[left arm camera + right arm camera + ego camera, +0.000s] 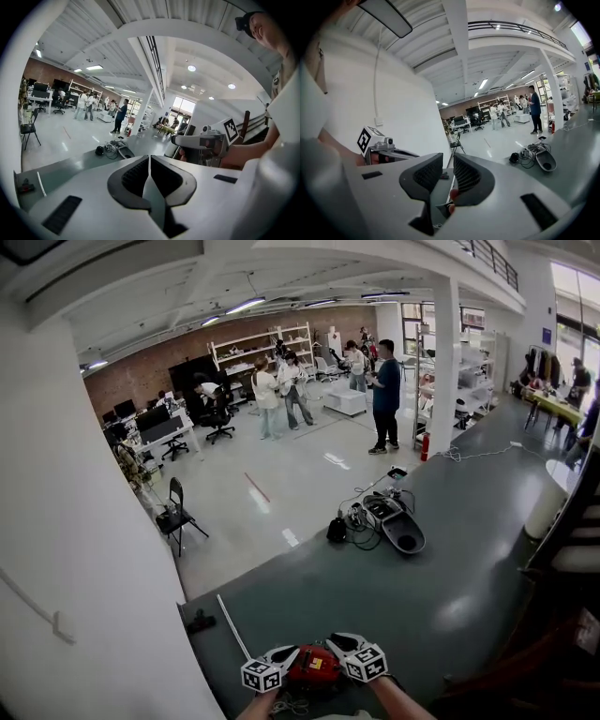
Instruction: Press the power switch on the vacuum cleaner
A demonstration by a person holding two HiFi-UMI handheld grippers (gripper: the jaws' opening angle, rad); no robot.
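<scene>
The red vacuum cleaner (314, 667) lies at the bottom edge of the head view, on the dark grey floor between my two grippers; its power switch cannot be made out. The left gripper (279, 657) is just left of it, and in its own view its jaws (149, 168) meet with nothing between them. Just right of the vacuum is the right gripper (345, 645), whose jaws (447, 176) stand apart with a narrow gap. A bit of red (452, 197) shows low behind that gap, and nothing is pressed between the pads. Each gripper sees the other: right gripper (206, 143), left gripper (377, 145).
A white tube (234, 629) and a small black object (199, 622) lie on the floor left of the grippers. A black appliance with tangled cables (389, 521) sits farther ahead. A white wall (75, 549) runs along the left, stairs rise at right, and people stand far off.
</scene>
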